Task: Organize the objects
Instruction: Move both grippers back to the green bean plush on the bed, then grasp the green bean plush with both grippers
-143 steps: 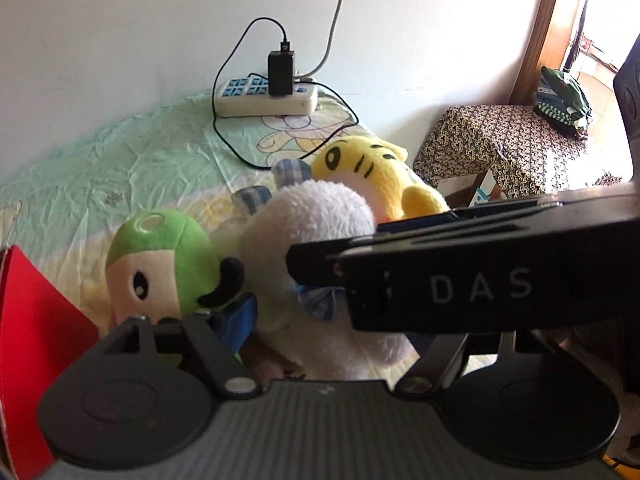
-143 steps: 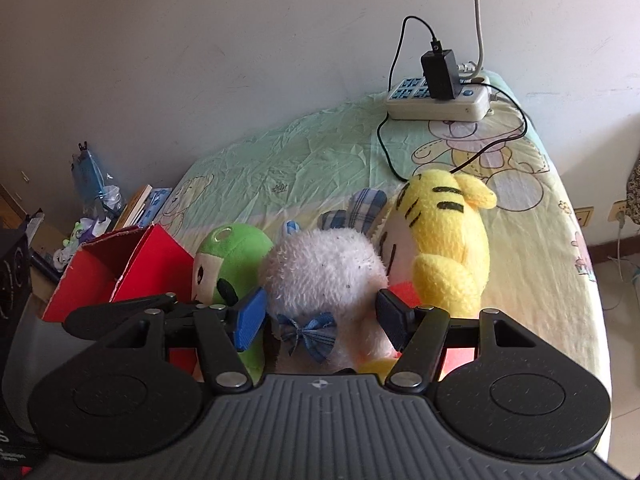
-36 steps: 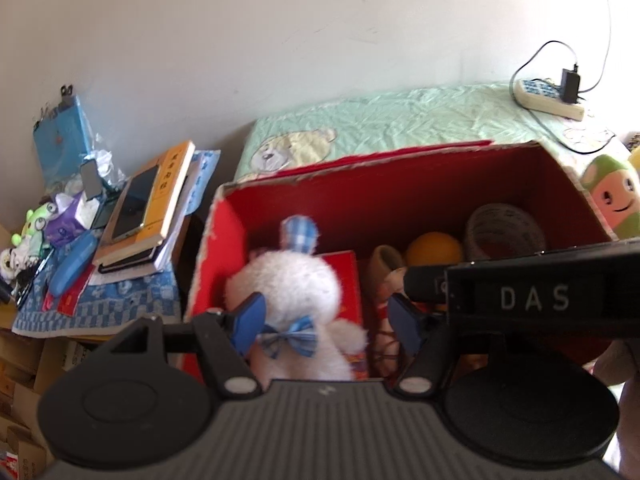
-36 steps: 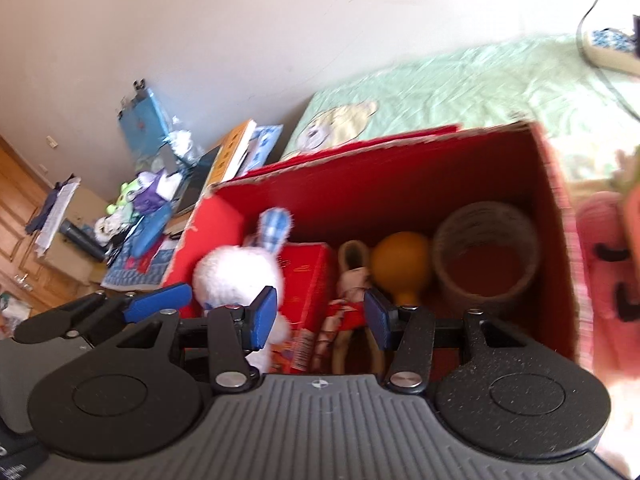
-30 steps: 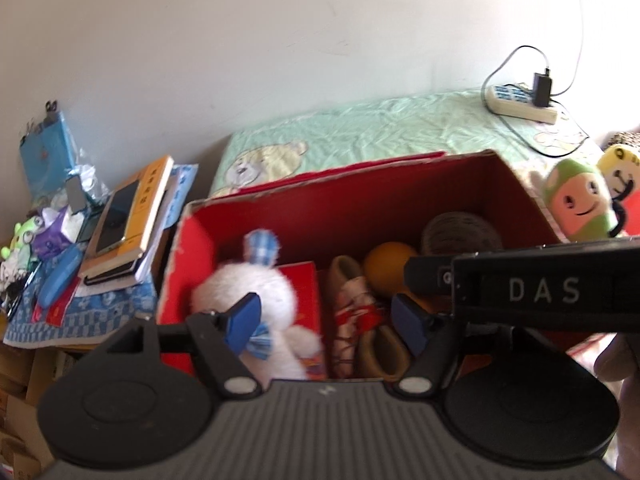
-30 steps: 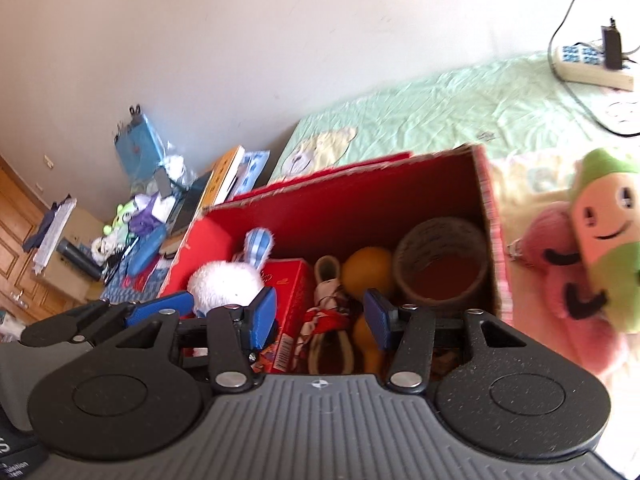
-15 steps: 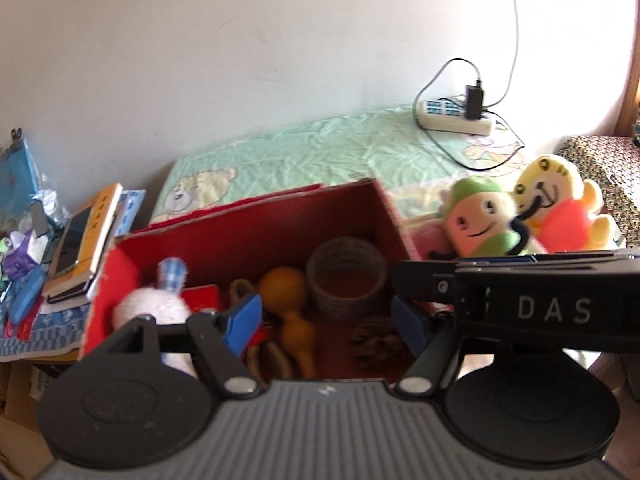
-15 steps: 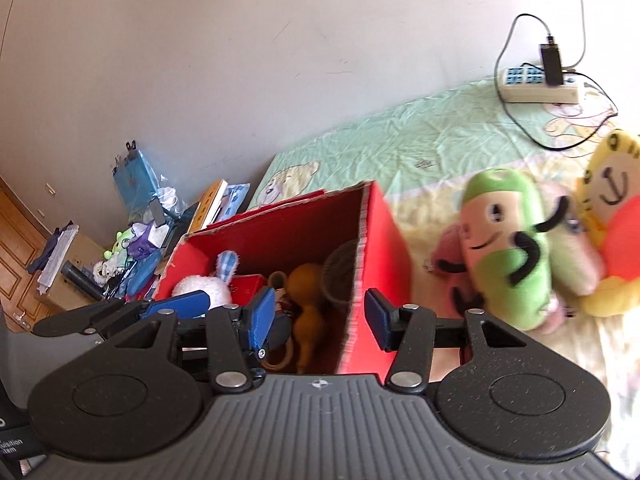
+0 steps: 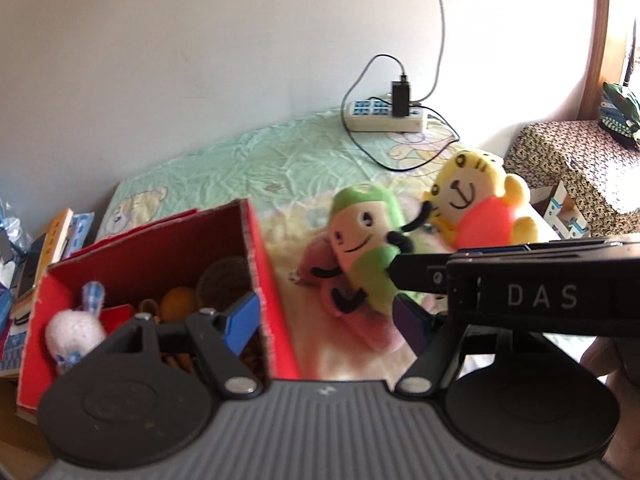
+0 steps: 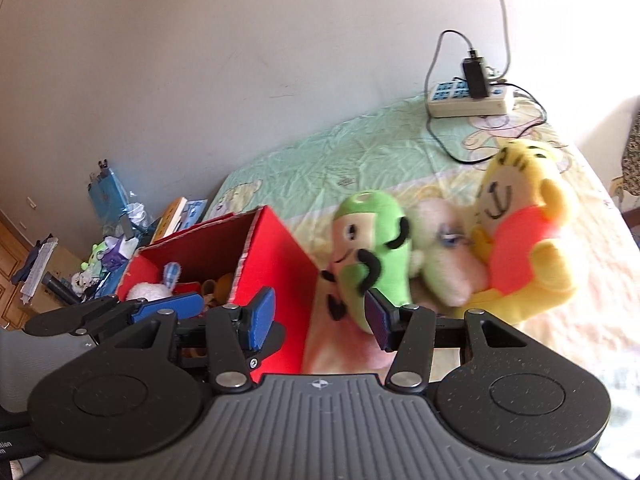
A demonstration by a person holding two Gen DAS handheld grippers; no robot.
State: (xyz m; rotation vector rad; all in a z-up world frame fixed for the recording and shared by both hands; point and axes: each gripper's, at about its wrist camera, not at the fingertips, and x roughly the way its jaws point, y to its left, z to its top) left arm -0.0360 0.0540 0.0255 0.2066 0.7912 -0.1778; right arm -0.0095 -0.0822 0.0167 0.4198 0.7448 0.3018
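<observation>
A red box [image 9: 262, 276] stands on the bed at the left and holds a white bunny plush [image 9: 74, 330], a woven cup [image 9: 224, 282] and an orange ball. To its right lie a green plush [image 9: 362, 240], a yellow tiger plush [image 9: 476, 208] and a pink plush [image 9: 360, 322] beneath them. My left gripper [image 9: 324, 320] is open and empty, over the box's right wall. My right gripper [image 10: 320, 318] is also open and empty, its right pad just in front of the green plush [image 10: 376, 240]. In the left wrist view its black body [image 9: 520, 292] crosses the right side.
A power strip [image 9: 384, 114] with a plugged charger and cables lies at the bed's far end by the wall. Books and clutter [image 10: 116, 240] sit left of the box. A patterned cloth-covered stand [image 9: 576, 164] is at the right, beyond the bed.
Both grippers have swung right, from over the red box's inside towards the plush toys on the bed. The white bunny stays in the box, let go.
</observation>
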